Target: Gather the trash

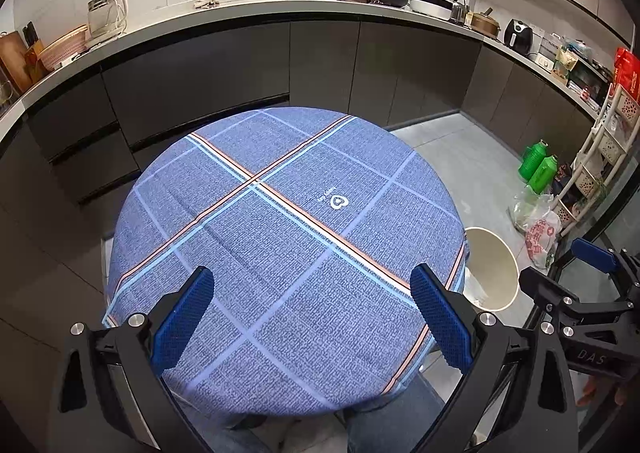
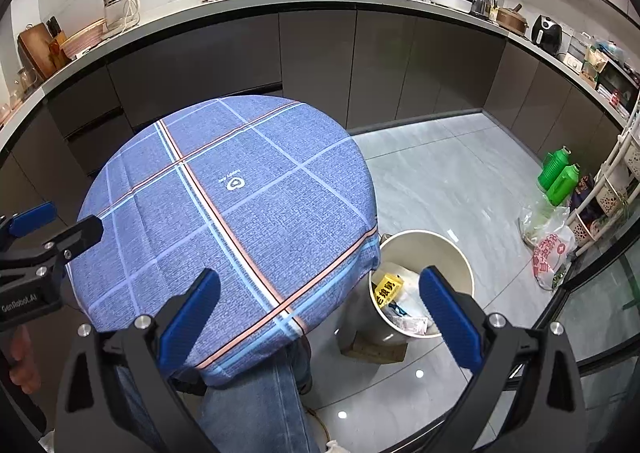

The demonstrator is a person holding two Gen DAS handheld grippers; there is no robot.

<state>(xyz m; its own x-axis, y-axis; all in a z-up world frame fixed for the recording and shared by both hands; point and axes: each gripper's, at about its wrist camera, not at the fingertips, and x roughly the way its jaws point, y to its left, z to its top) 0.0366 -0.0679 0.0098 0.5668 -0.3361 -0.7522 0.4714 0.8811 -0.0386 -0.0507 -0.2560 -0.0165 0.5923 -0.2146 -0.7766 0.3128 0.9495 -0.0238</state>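
A round table with a blue plaid cloth (image 1: 280,237) fills the middle of both views (image 2: 224,221); its top is bare. A cream trash bin (image 2: 460,253) stands on the floor at the table's right edge and holds a yellow wrapper (image 2: 386,287), white plastic and other scraps. It also shows in the left wrist view (image 1: 500,265). My left gripper (image 1: 312,317) is open and empty above the near part of the table. My right gripper (image 2: 320,317) is open and empty above the table's right edge, beside the bin.
Dark cabinets and a cluttered counter (image 1: 248,13) curve around the back. Two green bottles (image 2: 558,175), plastic bags (image 2: 552,245) and a white rack (image 1: 600,157) stand on the floor at the right. My legs in jeans (image 2: 256,405) are under the table.
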